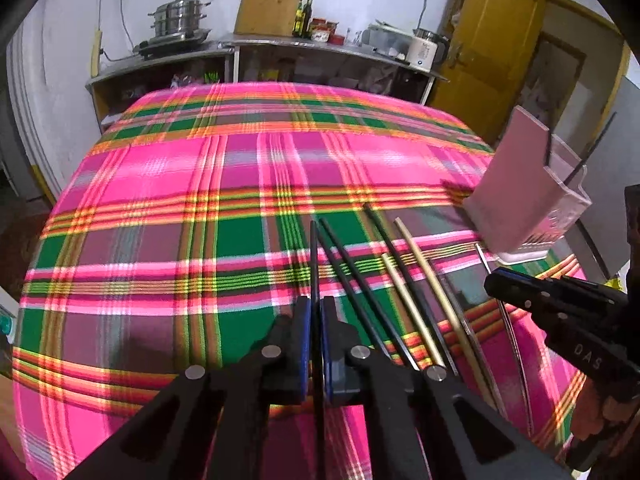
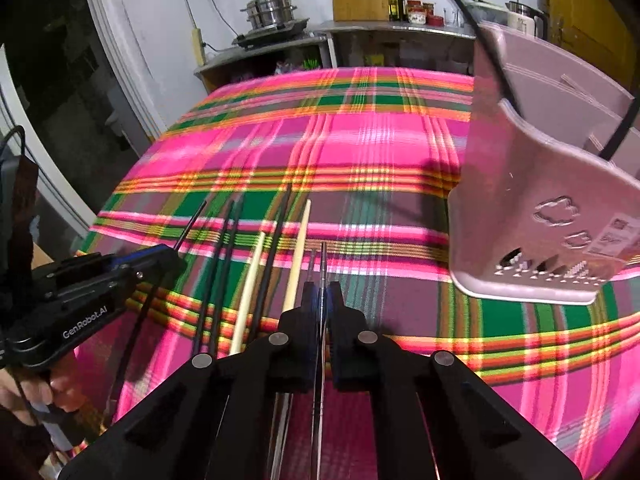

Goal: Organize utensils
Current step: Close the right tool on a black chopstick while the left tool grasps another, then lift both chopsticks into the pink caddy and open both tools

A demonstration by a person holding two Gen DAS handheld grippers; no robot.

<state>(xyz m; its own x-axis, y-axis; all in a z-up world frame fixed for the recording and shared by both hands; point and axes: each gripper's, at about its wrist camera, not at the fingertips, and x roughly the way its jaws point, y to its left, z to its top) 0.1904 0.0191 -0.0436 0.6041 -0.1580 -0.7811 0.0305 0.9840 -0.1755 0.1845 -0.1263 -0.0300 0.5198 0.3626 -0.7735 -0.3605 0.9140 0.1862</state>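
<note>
Several chopsticks lie side by side on the plaid tablecloth [image 1: 168, 208]: black ones [image 1: 356, 276] and pale wooden ones [image 1: 424, 268], plus thin metal ones [image 1: 514, 332]. My left gripper [image 1: 316, 316] is shut on a black chopstick [image 1: 313, 248], which sticks out forward just above the cloth. My right gripper [image 2: 321, 298] is shut on a thin metal chopstick [image 2: 322, 258]; it also shows in the left wrist view [image 1: 496, 284]. A pink utensil holder [image 2: 540, 184] stands at the right with dark chopsticks [image 2: 620, 136] in it; it also shows in the left wrist view [image 1: 524, 184].
A counter [image 1: 280, 46] at the back carries a steel steamer pot [image 1: 178, 16], a wooden cutting board [image 1: 270, 2], bottles and a kettle. A yellow door [image 1: 488, 40] is at the back right. The table's far edge [image 1: 280, 86] borders the counter.
</note>
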